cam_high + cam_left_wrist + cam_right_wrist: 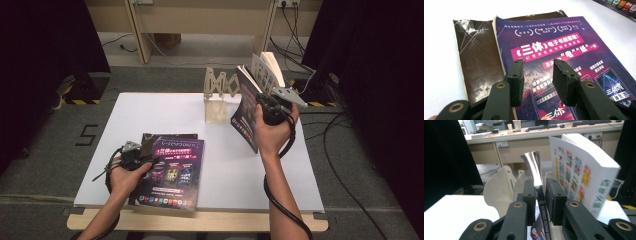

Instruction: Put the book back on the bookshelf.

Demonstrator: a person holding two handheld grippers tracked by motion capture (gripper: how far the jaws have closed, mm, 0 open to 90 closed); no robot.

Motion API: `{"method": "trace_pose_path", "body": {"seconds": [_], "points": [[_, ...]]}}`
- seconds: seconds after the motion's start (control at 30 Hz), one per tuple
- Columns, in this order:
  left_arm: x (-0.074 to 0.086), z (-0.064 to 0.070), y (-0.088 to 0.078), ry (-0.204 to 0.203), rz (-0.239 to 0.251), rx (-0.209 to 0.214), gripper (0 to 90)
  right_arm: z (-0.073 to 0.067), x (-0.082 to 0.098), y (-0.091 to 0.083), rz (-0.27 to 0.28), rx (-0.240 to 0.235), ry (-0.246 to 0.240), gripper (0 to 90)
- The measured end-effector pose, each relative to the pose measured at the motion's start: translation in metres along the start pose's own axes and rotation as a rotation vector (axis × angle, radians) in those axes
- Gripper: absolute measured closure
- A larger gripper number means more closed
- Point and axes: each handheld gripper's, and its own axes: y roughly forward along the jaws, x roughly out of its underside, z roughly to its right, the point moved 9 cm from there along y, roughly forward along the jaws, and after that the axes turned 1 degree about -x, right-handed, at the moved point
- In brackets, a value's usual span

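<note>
Left gripper (537,82) hovers with jaws apart over the purple magazine (172,172) lying flat on the white table (225,165); right gripper (540,195) clamps a second magazine (247,112) upright just beside the wooden rack (220,92)

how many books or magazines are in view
4: a purple magazine lying on a dark book at the table's near left, a magazine in the right gripper, a white book upright in the rack. More may be hidden.
</note>
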Motion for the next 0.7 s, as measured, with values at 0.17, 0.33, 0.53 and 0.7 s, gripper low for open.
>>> {"method": "trace_pose_path", "body": {"seconds": [0.17, 0.33, 0.53, 0.7], "points": [[0.000, 0.002, 0.000, 0.001, 0.000, 0.002, 60.4, 0.007, 0.002, -0.001, -0.038, -0.014, 0.004, 77.1], [-0.001, 0.002, 0.000, 0.002, 0.004, 0.005, 60.3, 0.010, 0.001, 0.004, -0.078, -0.024, 0.006, 74.4], [0.001, 0.002, 0.001, 0.004, -0.004, 0.004, 60.3, 0.008, 0.000, 0.014, -0.116, -0.026, -0.025, 73.6], [0.000, 0.001, 0.000, 0.003, 0.002, 0.005, 60.3, 0.007, 0.000, 0.018, -0.137, -0.021, -0.028, 76.5]]}}
